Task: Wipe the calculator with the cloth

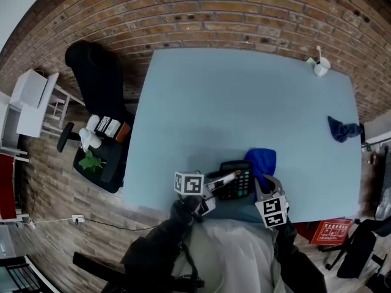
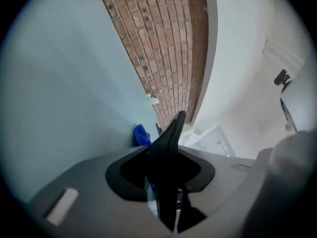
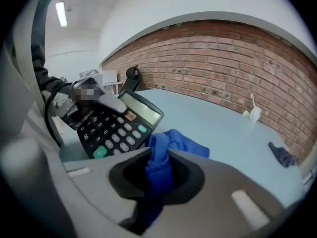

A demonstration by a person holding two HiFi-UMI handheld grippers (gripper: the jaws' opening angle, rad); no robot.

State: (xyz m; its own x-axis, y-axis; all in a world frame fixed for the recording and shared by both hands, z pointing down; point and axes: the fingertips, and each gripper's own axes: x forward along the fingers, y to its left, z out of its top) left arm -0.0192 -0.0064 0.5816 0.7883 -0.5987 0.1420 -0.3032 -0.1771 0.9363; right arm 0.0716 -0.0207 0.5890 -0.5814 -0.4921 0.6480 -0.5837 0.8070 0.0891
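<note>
Gripping, left: the left gripper (image 1: 227,177) has its jaws closed on the calculator (image 1: 240,182), pinching its left side; seen along the jaws, the calculator shows edge-on as a thin black blade.
Right gripper: the right gripper (image 1: 266,187) has its jaws clamped on a fold of the blue cloth (image 1: 261,160), with the rest of it bunched just beside the calculator's right edge.
Place: calculator and cloth sit low and centre in the head view, close to the near edge of the table (image 1: 232,102).
Open room: a broad bare stretch of table runs up the frame to the brick wall (image 1: 214,11).
Right edge: a dark rag (image 1: 341,129) lies well apart from the cloth.
Upper right corner: a small white thing (image 1: 321,68).
Left edge: a black chair (image 1: 98,78) stands beside the table.
</note>
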